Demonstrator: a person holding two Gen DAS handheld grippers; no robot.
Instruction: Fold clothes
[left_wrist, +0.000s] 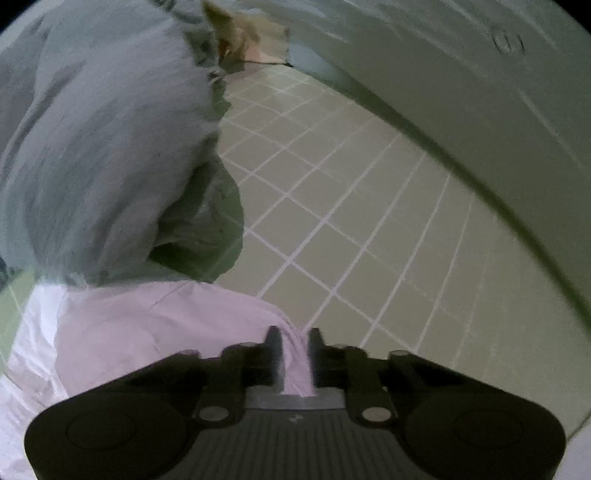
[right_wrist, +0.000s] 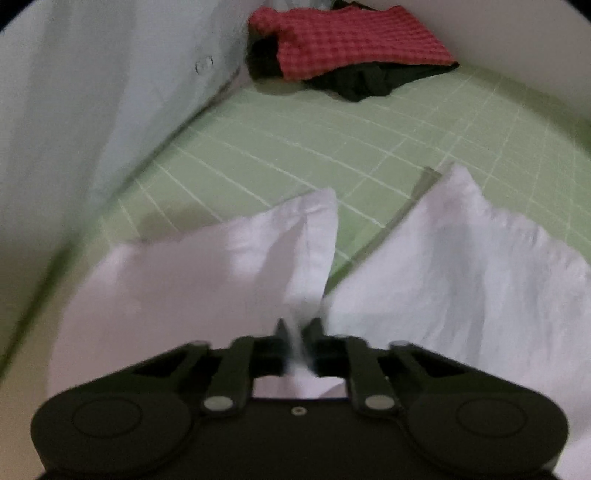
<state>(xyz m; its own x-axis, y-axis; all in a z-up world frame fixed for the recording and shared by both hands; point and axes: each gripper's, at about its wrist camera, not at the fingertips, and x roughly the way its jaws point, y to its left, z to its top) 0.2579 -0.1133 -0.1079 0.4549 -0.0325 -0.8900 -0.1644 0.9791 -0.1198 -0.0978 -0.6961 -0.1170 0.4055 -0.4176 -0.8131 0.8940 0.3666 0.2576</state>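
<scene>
Cloth: white garment (right_wrist: 461, 266) is pinched by both the left gripper (left_wrist: 293, 354) and right gripper (right_wrist: 297, 339); thin bites risk slipping, dropping it onto the counter (right_wrist: 258, 158).

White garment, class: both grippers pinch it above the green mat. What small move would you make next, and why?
Probably draw the two grippers apart to spread the white garment taut. The right gripper and left gripper each clamp a bunched bit, and the cloth hangs in two crumpled flaps over the green grid mat, so it looks too rumpled to lay flat.
</scene>
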